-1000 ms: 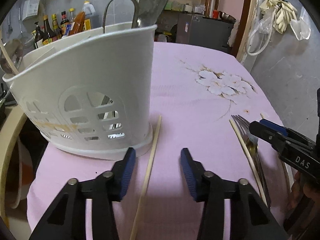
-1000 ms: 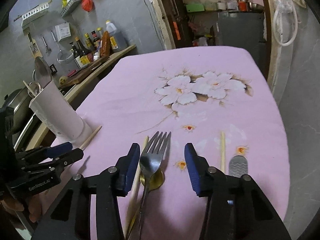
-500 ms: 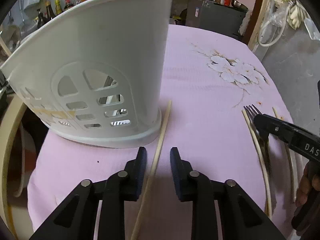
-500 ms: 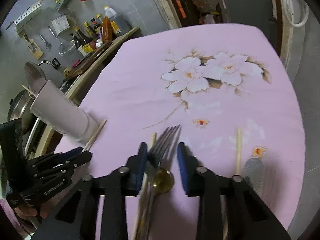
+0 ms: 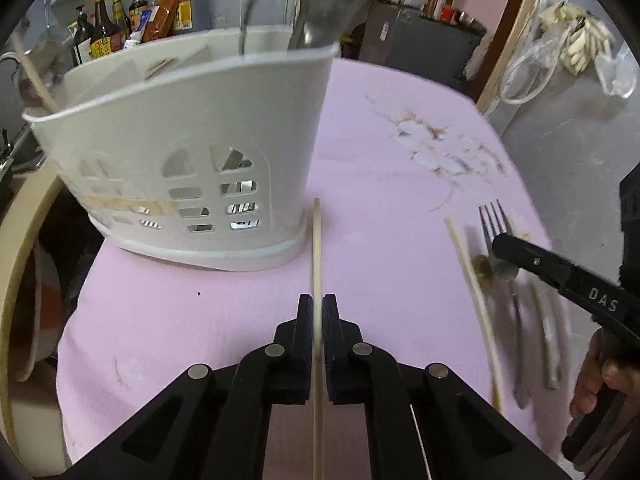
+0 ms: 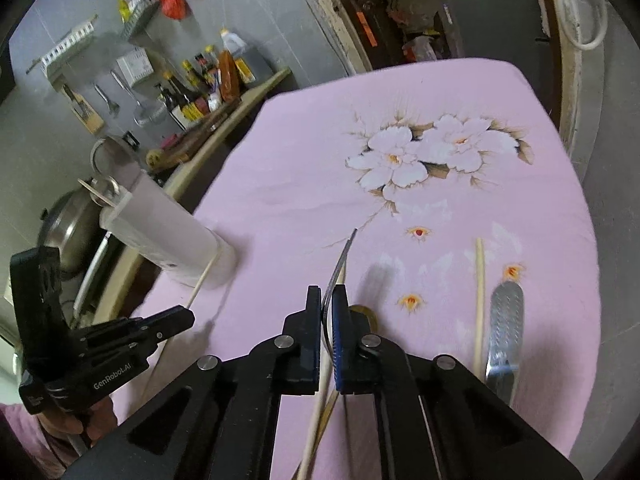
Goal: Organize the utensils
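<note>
Left wrist view: a pale chopstick (image 5: 317, 248) runs straight up the middle, its far end just beside the base of the white caddy (image 5: 200, 152), and the left gripper (image 5: 317, 312) is clamped on it, both pads pressed against its sides. The caddy stands on the pink cloth (image 5: 380, 208) with a ladle (image 5: 332, 0) and a wire handle sticking out of its top. To the right lie a second chopstick (image 5: 474, 292) and a fork (image 5: 494, 220), with the tip of the right gripper (image 5: 500, 246) over the fork's neck; a blurred metal handle (image 5: 548, 336) lies further right. Part of a hand (image 5: 596, 380) shows at the lower right edge

From the right wrist view, the right gripper (image 6: 328, 300) is closed tight on the fork (image 6: 342, 260), which stands on edge between the pads, tines pointing away over the cloth (image 6: 320, 152). A gold spoon bowl (image 6: 366, 314) peeks out just right of the pads. Below the jaws a chopstick (image 6: 316, 412) crosses under them. Another chopstick (image 6: 479, 292) lies to the right, beside a patterned steel handle (image 6: 506, 320). The left gripper (image 6: 188, 318) is at the left, holding its chopstick (image 6: 204, 276) whose far end reaches the caddy (image 6: 168, 236). White flowers (image 6: 424, 152) are printed on the cloth beyond. Bottles (image 6: 204, 84) stand on a counter by the grey wall
</note>
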{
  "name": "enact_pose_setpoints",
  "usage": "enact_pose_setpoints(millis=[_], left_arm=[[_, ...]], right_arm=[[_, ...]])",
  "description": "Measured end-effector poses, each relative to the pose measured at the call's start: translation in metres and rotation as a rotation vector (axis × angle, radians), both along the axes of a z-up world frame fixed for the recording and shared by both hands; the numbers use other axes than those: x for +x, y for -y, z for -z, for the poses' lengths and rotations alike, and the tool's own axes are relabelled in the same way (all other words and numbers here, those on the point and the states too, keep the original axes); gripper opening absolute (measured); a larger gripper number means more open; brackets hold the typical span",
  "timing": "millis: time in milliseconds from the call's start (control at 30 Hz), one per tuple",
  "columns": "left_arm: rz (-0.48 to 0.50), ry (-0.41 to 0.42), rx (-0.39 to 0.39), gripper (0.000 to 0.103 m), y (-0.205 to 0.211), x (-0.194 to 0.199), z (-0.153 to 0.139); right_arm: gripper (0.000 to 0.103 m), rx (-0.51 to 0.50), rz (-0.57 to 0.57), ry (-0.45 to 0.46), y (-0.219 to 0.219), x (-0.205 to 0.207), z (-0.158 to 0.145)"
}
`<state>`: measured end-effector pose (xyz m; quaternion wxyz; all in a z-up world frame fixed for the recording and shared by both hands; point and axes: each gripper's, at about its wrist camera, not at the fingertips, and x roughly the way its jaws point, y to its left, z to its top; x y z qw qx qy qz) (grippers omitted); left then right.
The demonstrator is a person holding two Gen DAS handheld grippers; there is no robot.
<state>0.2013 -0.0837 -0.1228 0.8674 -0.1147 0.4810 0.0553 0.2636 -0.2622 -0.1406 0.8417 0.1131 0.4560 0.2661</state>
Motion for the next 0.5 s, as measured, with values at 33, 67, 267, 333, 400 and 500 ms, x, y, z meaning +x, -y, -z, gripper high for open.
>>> enact_pose_setpoints(millis=[33,67,267,333,400,500], left_arm=[[0.001,0.012,-0.013,0.005,-0.001,-0.003,-0.003],[0.002,0.029,-0.030,0.005,-0.002,-0.007,-0.008],[0.000,0.161,-0.106,0.005,-0.008,-0.033,-0.045],[-0.005,0.202,-0.108,0.005,-0.010,-0.036,-0.058],[-0.011,0.242,-0.107,0.005,-0.013,-0.040,-0.070],[-0.021,0.298,-0.101,0.005,-0.024,-0.044,-0.089]], right_arm=[[0.003,0.015,0.007,0.008,0.004,-0.005,-0.004],[0.003,0.027,0.013,0.015,0.006,-0.008,-0.007],[0.003,0.097,0.033,0.070,0.015,-0.027,-0.032],[0.002,0.129,0.028,0.097,0.012,-0.031,-0.043],[0.003,0.152,0.017,0.125,0.006,-0.033,-0.053],[0.002,0.175,0.001,0.172,-0.004,-0.036,-0.068]])
